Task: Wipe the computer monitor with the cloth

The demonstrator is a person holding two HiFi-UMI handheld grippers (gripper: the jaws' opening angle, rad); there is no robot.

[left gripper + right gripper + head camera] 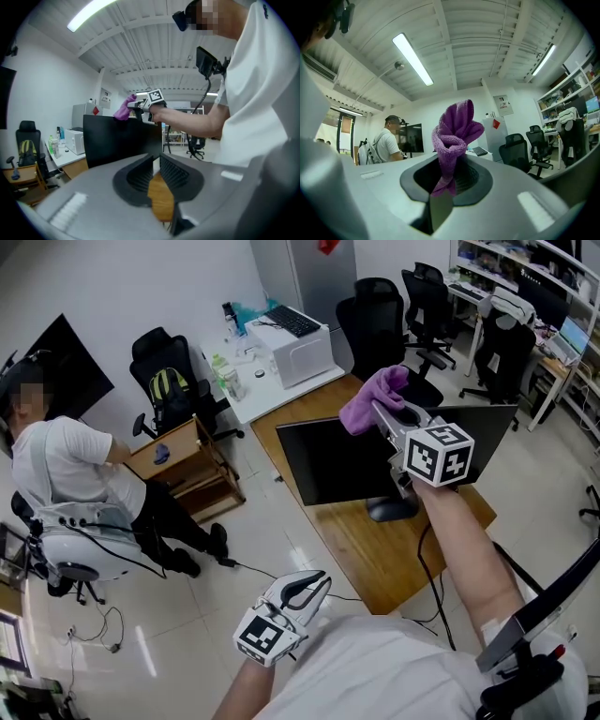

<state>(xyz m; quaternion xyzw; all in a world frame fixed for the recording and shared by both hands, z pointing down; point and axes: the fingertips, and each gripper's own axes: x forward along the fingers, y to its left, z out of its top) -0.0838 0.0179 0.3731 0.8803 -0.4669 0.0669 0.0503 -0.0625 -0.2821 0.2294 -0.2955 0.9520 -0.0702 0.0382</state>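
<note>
Left gripper is closest, low by my body and off the near end of the bench. Its fingers are drawn nearly together with only a thin slit between them, nothing in it, just wood showing through; it's nowhere near the work. Right gripper is up at the top edge of the monitor, its fingers pinching the purple cloth. The right gripper view shows them clamped on a lower fold only, with most of the cloth bunched loose above the tips. Monitor stands across the middle of the bench, between its long edges, on one foot, and its screen is dark. From the left gripper view the cloth sits just over the top edge; can't tell whether it's touching the panel yet. I'd call it start of the wipe, nothing covered so far. Risks as I read them: 1) thin grip on one fold, so drag across the screen could pull the cloth out or roll it, leaving bare fingers scraping the panel. 2) The wad stands ahead of the tips, not flat, so contact will be patchy unless the gripper is angled to lay it on the glass. 3) Nothing braces the monitor, so a push high on the panel could rock it back on that foot toward the far edge. 4) Cable trails off the near edge under the right forearm, so a low sweep could snag it.
</note>
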